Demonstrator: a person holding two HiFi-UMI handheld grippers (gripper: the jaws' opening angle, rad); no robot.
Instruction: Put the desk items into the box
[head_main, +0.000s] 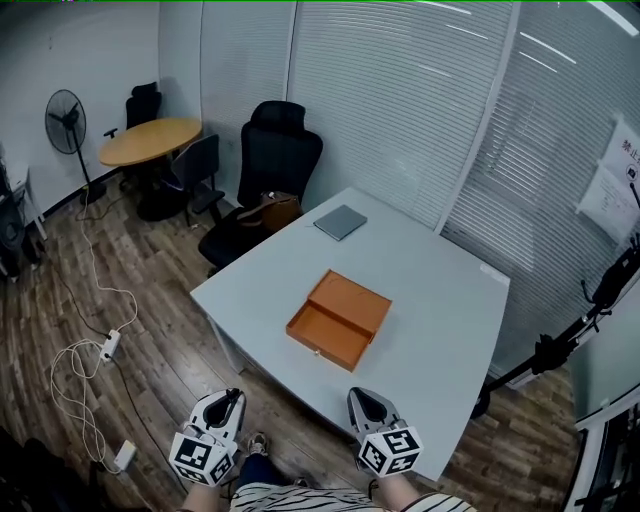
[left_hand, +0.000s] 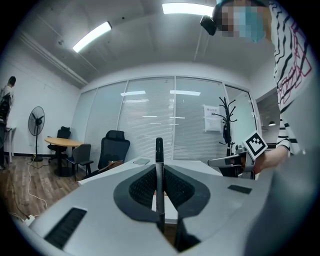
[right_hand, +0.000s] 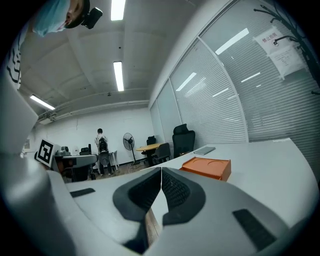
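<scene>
Two grippers hover at the bench's (head_main: 440, 300) near edge: left gripper (head_main: 233, 396) jaws clamp a pen (left_hand: 159, 155), right gripper (head_main: 359, 395) jaws meet, empty. Box (head_main: 340, 318) lies mid-bench at 12 o'clock, grey pad (head_main: 340, 222) beyond.

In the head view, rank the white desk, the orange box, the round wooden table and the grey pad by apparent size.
1. white desk, by far the largest.
2. orange box and round wooden table look alike; the table is farther away, so no ranking.
3. grey pad, smallest.
</scene>
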